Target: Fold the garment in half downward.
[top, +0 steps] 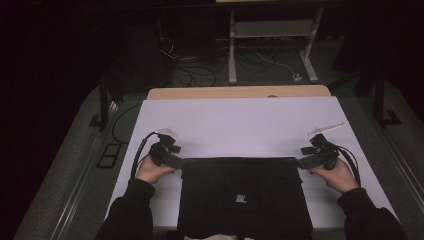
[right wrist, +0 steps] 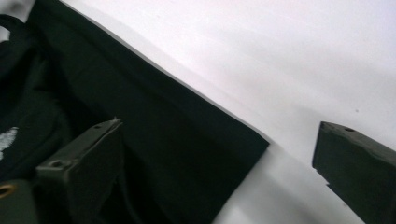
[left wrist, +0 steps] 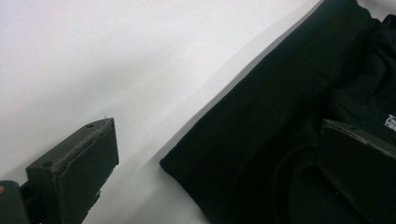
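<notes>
A black folded garment (top: 244, 195) with a small white print lies flat at the near middle of the white table cover (top: 240, 125). My left gripper (top: 179, 161) is at the garment's far left corner (left wrist: 173, 165), jaws spread wide, one jaw over the white cover and the other over the cloth. My right gripper (top: 301, 162) is at the far right corner (right wrist: 259, 142), also open, straddling that corner the same way. Neither gripper pinches the cloth.
The white cover sits on a wooden table whose far edge (top: 240, 92) shows beyond it. On the dark floor behind are cables and a metal table frame (top: 272, 45). A person's dark sleeves come in at the bottom.
</notes>
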Demonstrator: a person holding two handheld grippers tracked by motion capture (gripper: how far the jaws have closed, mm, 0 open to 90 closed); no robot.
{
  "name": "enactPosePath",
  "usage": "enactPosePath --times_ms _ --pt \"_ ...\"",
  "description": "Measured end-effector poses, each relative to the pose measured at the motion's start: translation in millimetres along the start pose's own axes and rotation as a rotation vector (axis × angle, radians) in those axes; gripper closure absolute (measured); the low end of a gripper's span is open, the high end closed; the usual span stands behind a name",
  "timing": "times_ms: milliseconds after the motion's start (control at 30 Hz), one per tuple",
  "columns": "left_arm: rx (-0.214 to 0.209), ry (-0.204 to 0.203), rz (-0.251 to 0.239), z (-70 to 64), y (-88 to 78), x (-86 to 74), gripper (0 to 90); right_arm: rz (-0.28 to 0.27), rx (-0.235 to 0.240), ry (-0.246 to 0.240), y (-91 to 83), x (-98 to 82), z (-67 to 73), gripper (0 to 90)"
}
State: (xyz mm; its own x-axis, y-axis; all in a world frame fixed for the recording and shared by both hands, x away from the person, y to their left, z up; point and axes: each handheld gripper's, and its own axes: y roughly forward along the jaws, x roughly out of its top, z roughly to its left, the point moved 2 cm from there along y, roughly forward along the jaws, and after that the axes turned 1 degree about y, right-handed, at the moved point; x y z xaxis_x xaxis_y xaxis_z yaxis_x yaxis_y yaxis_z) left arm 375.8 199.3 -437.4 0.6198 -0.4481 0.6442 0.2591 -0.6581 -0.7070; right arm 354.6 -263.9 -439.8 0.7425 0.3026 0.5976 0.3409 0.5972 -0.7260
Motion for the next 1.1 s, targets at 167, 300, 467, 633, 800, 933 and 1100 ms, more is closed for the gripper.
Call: enactPosePath --times_ms 167,300,467,633,800,933,1100 --pt "-0.013 0.006 0.006 1.9 2.7 -1.2 0.0 0.019 -0.013 0.011 4.2 -3.9 -7.2 6.1" --pt "-0.011 0.005 0.02 3.1 5.0 -2.4 0.0 0.03 -0.018 0.011 6.2 -6.2 -11.5 14.4" --pt "0.002 0.012 0.04 5.9 7.5 -4.2 0.0 0.03 -0.023 0.01 7.6 -6.3 -13.9 26.9" --pt "0.004 0.012 0.064 7.5 9.1 -6.4 4.9 0.023 -0.023 0.003 8.2 -5.7 -14.1 39.9" --pt "0.018 0.021 0.075 7.4 10.5 -6.9 15.2 0.017 -0.025 0.018 10.4 -4.6 -14.6 53.2" --pt "0.053 0.016 0.058 8.7 11.3 -6.8 28.4 0.03 -0.029 0.021 13.7 -4.1 -14.5 63.9" --pt "0.115 0.027 0.044 10.2 9.9 -8.1 48.8 0.043 -0.014 0.027 16.2 -4.2 -15.7 81.2"
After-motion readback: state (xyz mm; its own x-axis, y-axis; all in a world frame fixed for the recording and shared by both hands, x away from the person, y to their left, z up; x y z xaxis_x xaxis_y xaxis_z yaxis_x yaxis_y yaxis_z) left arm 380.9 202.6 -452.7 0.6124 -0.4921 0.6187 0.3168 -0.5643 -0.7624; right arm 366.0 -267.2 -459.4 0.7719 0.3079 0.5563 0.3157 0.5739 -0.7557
